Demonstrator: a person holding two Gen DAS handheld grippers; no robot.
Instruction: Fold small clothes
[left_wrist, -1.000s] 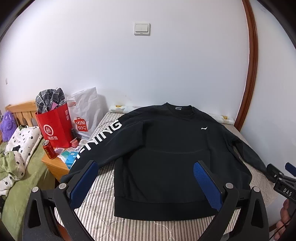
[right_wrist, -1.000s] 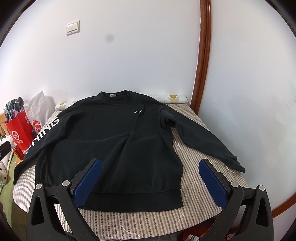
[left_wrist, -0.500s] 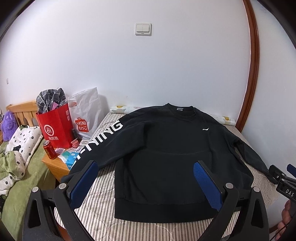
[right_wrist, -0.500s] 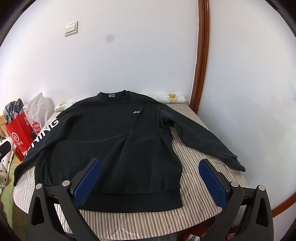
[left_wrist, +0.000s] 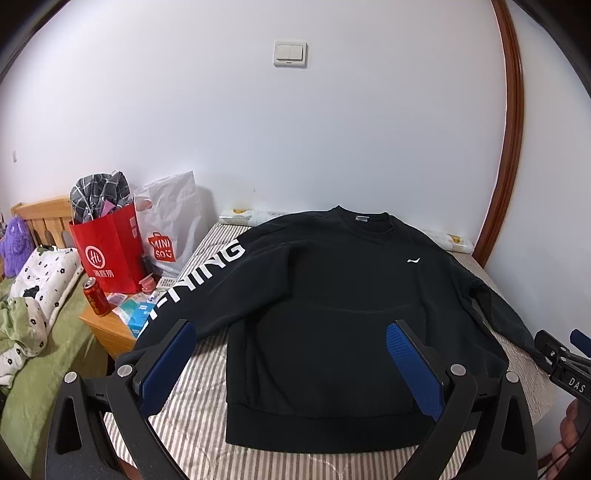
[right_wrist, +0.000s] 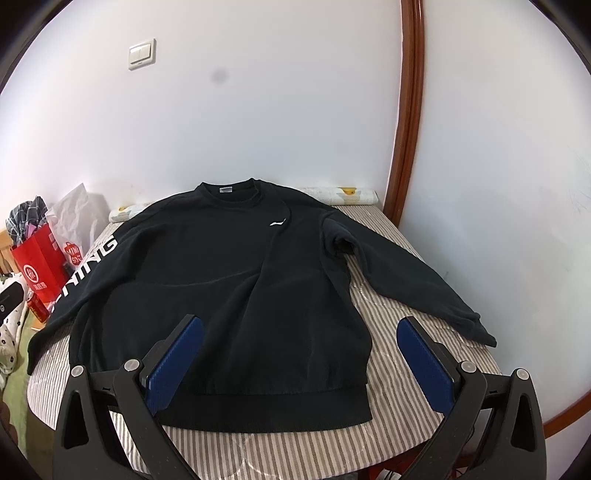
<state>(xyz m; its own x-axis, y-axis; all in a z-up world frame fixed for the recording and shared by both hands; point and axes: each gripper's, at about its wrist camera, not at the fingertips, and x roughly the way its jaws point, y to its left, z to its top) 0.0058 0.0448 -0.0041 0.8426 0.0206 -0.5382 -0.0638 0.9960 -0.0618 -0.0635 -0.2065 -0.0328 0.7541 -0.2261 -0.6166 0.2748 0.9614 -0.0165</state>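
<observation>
Both hand-held grippers, left (left_wrist: 288, 352) and right (right_wrist: 301, 349), are held wide open and empty above the black long-sleeved sweatshirt's (right_wrist: 221, 288) hem, spread on the striped bench (right_wrist: 406, 369).

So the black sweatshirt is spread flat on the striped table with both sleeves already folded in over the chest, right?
Not quite. The black sweatshirt is spread flat on the striped table, but both sleeves lie stretched outward, not folded in. The right wrist view shows it.

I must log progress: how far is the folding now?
Done: the sweatshirt lies flat, face up, sleeves spread on the striped cover. In hand: nothing; both the left gripper and right gripper are open above the hem. Left: every fold.
</observation>
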